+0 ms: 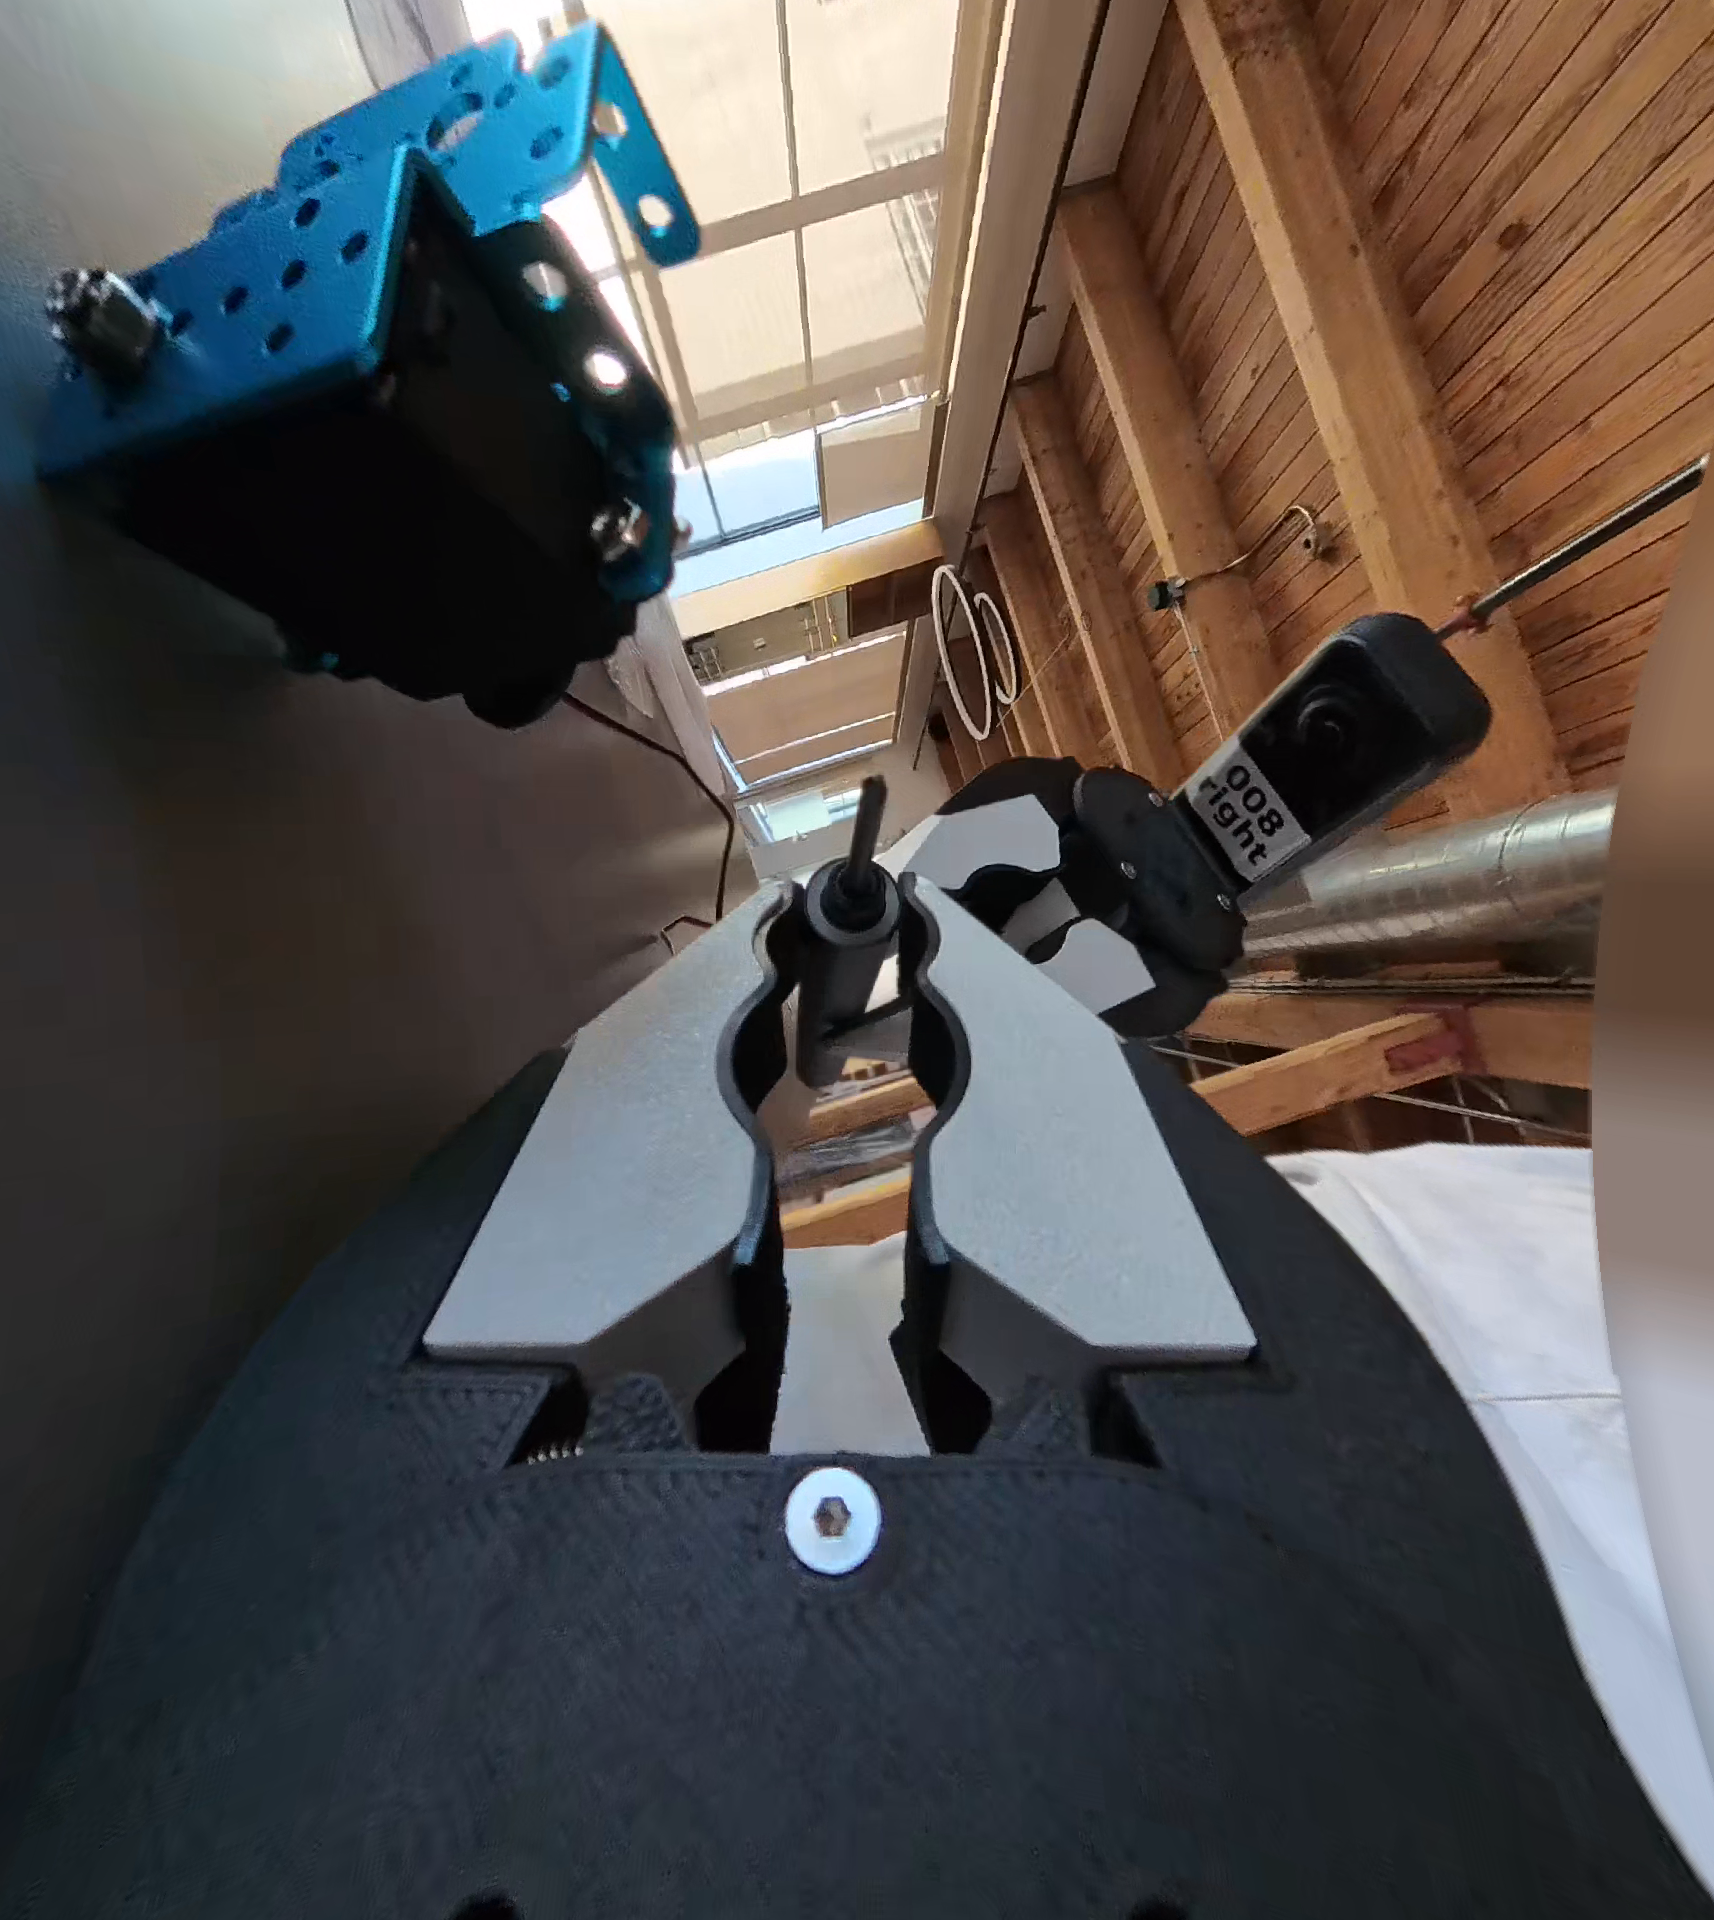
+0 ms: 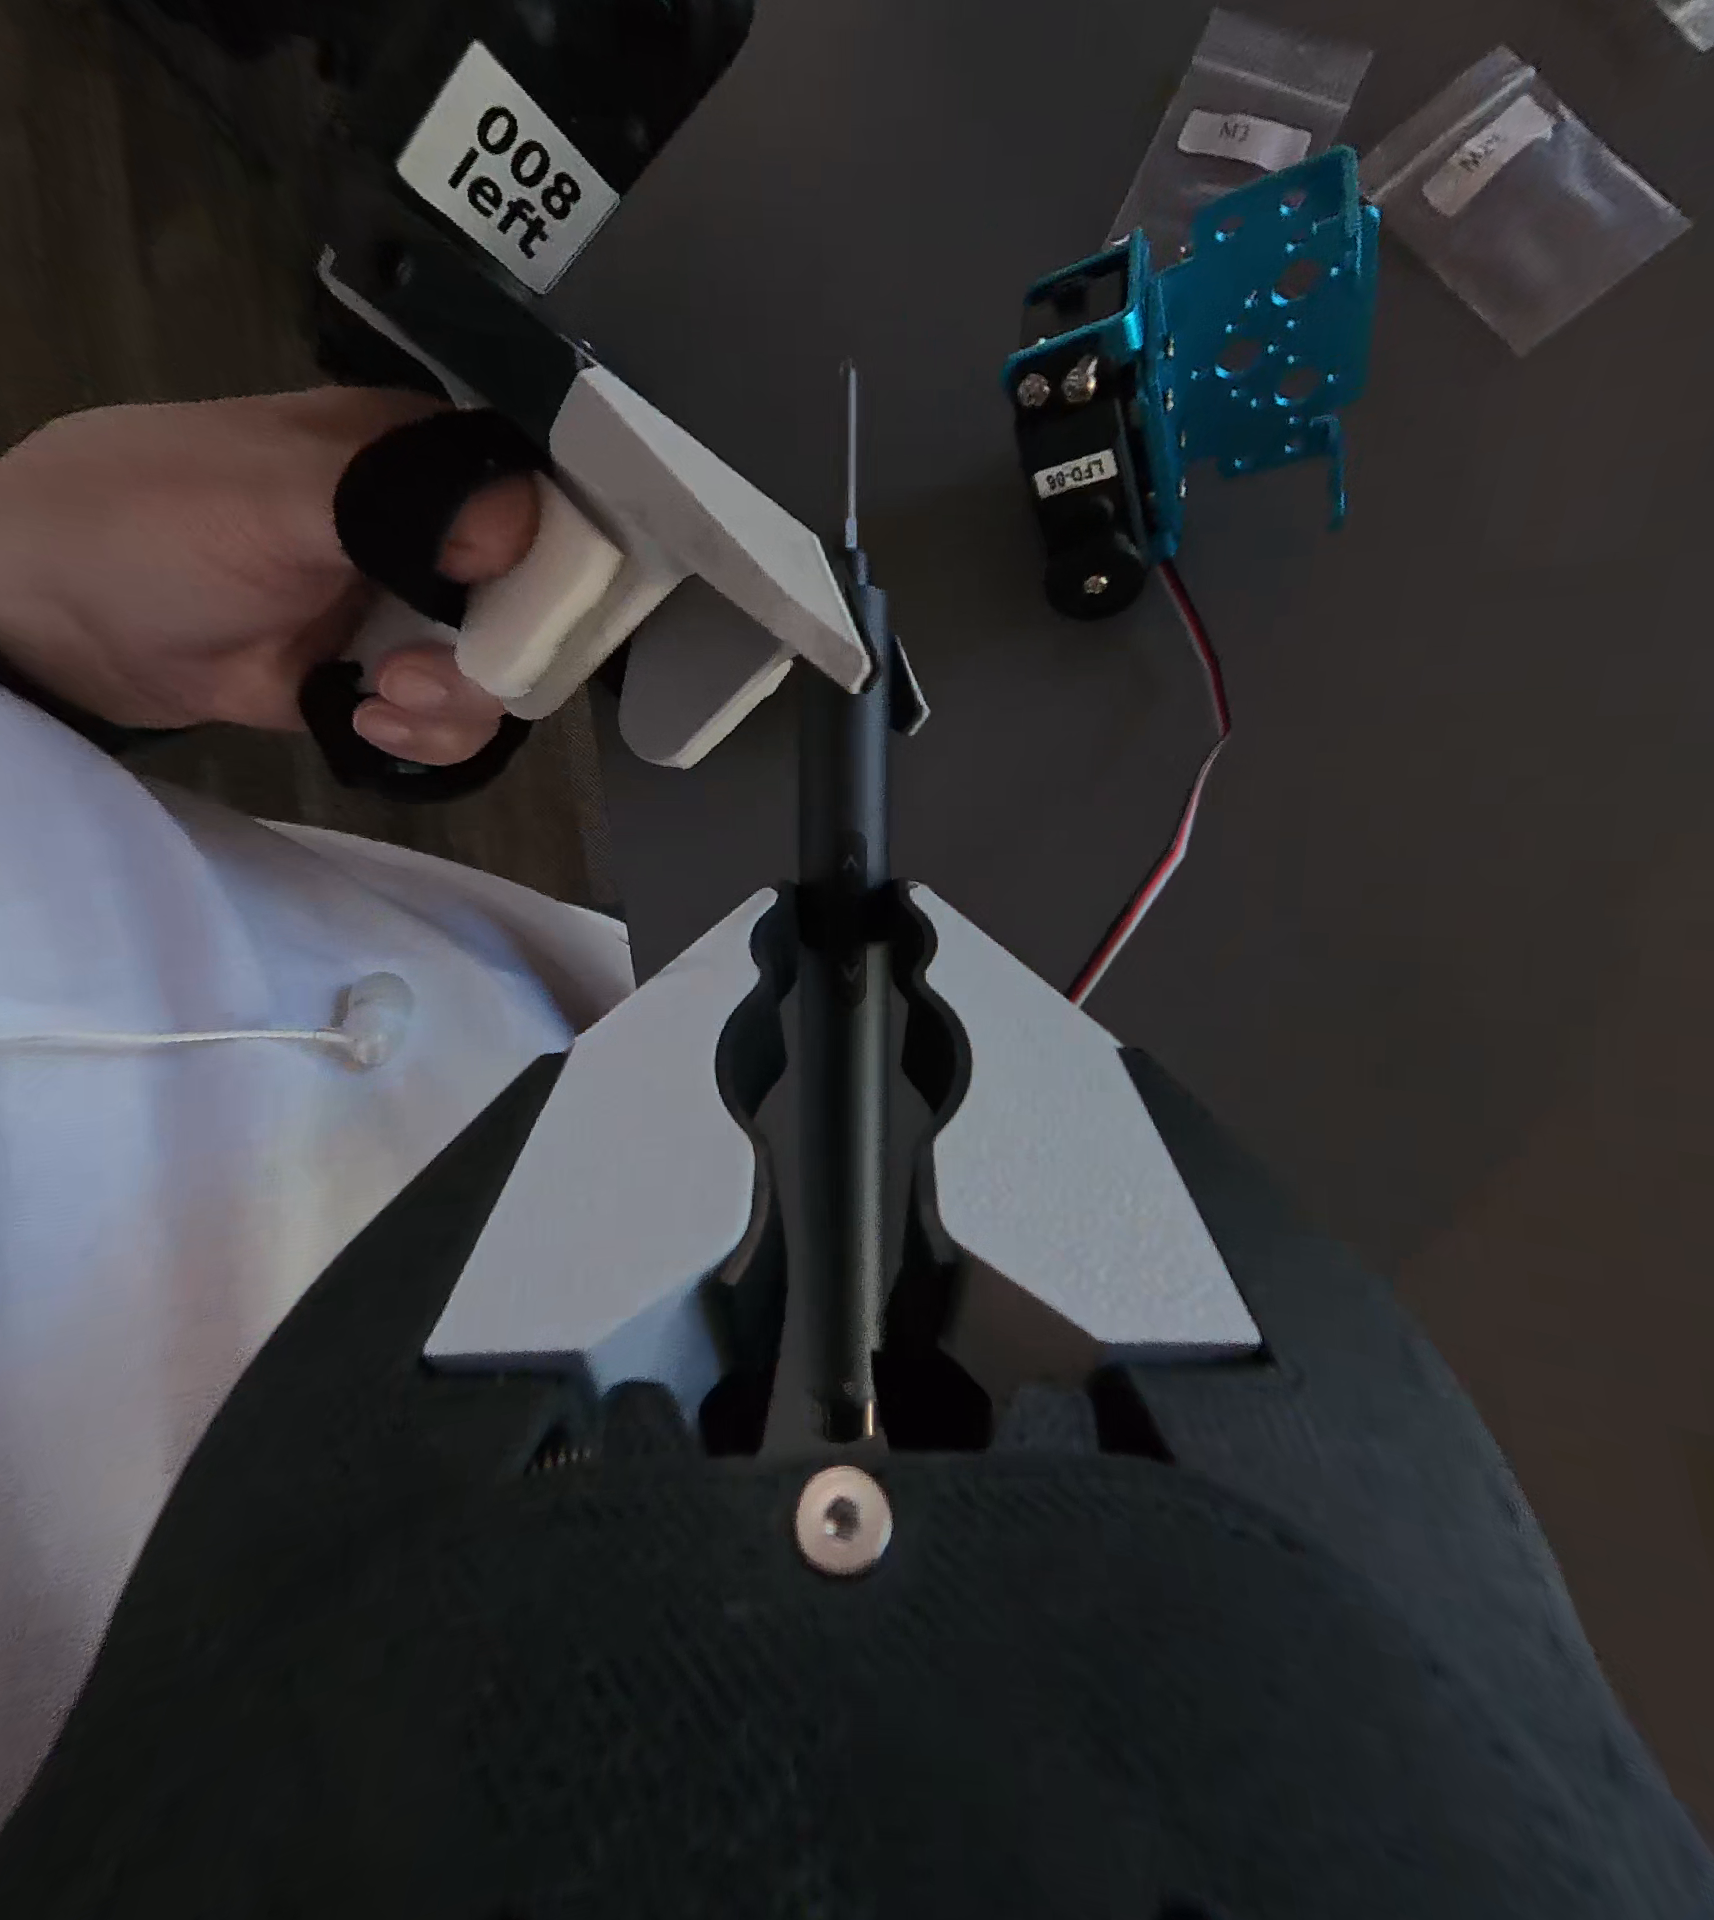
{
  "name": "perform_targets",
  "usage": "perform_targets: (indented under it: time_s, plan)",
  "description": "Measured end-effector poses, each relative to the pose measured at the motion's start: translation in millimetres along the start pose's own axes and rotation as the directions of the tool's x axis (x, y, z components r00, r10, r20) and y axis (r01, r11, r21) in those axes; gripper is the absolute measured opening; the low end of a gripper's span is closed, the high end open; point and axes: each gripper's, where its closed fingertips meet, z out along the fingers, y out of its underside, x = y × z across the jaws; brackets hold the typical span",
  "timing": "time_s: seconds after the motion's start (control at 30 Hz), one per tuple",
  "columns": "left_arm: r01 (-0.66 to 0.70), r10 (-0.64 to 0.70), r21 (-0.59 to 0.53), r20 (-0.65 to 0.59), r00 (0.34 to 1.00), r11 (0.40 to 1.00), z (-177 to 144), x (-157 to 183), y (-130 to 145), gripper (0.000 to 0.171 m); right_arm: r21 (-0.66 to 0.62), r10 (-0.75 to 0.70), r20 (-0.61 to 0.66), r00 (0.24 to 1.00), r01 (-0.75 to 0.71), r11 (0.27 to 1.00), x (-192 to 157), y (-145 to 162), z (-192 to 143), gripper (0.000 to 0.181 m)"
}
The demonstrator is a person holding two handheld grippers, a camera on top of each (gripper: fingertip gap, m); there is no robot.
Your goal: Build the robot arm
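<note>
A slim dark electric screwdriver (image 2: 837, 1039) is clamped by both grippers above a dark tabletop (image 2: 1455, 935). In the right wrist view, the right gripper (image 2: 842, 914) is closed on the tool's barrel, which runs between its grey fingers (image 2: 1040, 1164) toward 12 o'clock, the thin bit (image 2: 848, 447) pointing past the far end. The left gripper (image 2: 874, 675) enters from 10 o'clock and is pinched on the screwdriver's front end, just behind the bit; it is held by a person's hand (image 2: 209, 561) with black finger loops, a white sleeve (image 2: 157, 1143) lying at 8 o'clock.

In the left wrist view, the left gripper (image 1: 842, 904) is seen shut around the screwdriver (image 1: 837, 966) near its collar, the bit pointing toward 12 o'clock. The right gripper (image 1: 1029, 894) is seen at 2 o'clock of it, carrying a small camera (image 1: 1352, 748) with a white label.

A black servo in a blue perforated metal bracket (image 2: 1237, 364) rests on the table at 1 o'clock of the bit in the right wrist view, apart from the tool, its red, white and black wire (image 2: 1175, 831) trailing toward 6 o'clock. Small clear plastic bags (image 2: 1518, 197) lie beyond the bracket at 1 o'clock.
</note>
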Motion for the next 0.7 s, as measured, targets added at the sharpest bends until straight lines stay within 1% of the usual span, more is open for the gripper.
perform_targets:
  time_s: [0.07,0.1,0.13,0.17,0.2,0.23,0.27,0.33,0.37,0.43,0.47,0.5,0.53,0.57,0.67,0.7]
  plan:
    - [0.001,0.000,0.031,-0.016,1.000,1.000,0,3,-3,0.017,0.057,0.015,0.062,0.998,-0.019,0.998,0,-4,-3,0.017]
    - [0.015,-0.013,0.055,-0.040,0.999,0.998,0,6,-5,0.017,0.107,0.015,0.127,0.992,-0.029,0.994,-3,-8,-6,0.018]
    - [0.032,-0.027,0.072,-0.067,0.997,0.997,0,10,-6,0.017,0.147,0.019,0.219,0.976,-0.052,0.988,-7,-11,-12,0.019]
    - [0.040,-0.034,0.079,-0.081,0.996,0.996,2,13,-6,0.017,0.159,0.047,0.311,0.949,-0.101,0.982,-9,-13,-18,0.027]
    - [0.036,-0.029,0.083,-0.084,0.996,0.996,3,15,-4,0.017,0.144,0.097,0.383,0.919,-0.163,0.976,-5,-12,-23,0.035]
    - [0.028,-0.021,0.091,-0.077,0.997,0.995,5,15,-3,0.017,0.118,0.150,0.471,0.869,-0.230,0.966,-2,-12,-29,0.040]
    - [0.022,-0.015,0.100,-0.068,0.998,0.995,7,16,-2,0.017,0.086,0.198,0.573,0.795,-0.299,0.950,-2,-14,-37,0.039]
    - [0.021,-0.012,0.129,-0.075,0.997,0.991,10,20,-2,0.017,-0.025,0.310,0.701,0.642,-0.412,0.911,4,-13,-44,0.042]
    - [0.021,-0.009,0.144,-0.084,0.996,0.989,11,23,-3,0.017,-0.080,0.340,0.749,0.569,-0.432,0.898,3,-10,-46,0.042]
    - [0.005,0.012,0.176,-0.095,0.995,0.984,13,30,-4,0.017,-0.187,0.398,0.801,0.446,-0.446,0.875,-1,-5,-45,0.040]
    - [-0.006,0.024,0.188,-0.094,0.995,0.982,14,33,-5,0.017,-0.235,0.418,0.831,0.368,-0.448,0.862,-6,-5,-48,0.039]
    - [-0.014,0.032,0.198,-0.084,0.996,0.980,15,34,-5,0.017,-0.274,0.423,0.864,0.274,-0.450,0.850,-11,-9,-55,0.037]
    - [-0.027,0.043,0.211,-0.073,0.996,0.977,16,36,-5,0.017,-0.313,0.439,0.872,0.217,-0.443,0.840,-14,-10,-58,0.034]
    - [-0.034,0.050,0.226,-0.064,0.997,0.973,16,37,-5,0.017,-0.333,0.446,0.870,0.208,-0.420,0.844,-17,-8,-57,0.032]
    - [-0.060,0.071,0.256,-0.031,0.997,0.965,16,41,-6,0.016,-0.349,0.431,0.864,0.260,-0.308,0.885,-25,4,-53,0.027]
    - [-0.066,0.075,0.268,-0.026,0.997,0.961,17,43,-6,0.016,-0.347,0.423,0.869,0.256,-0.294,0.891,-28,4,-53,0.026]
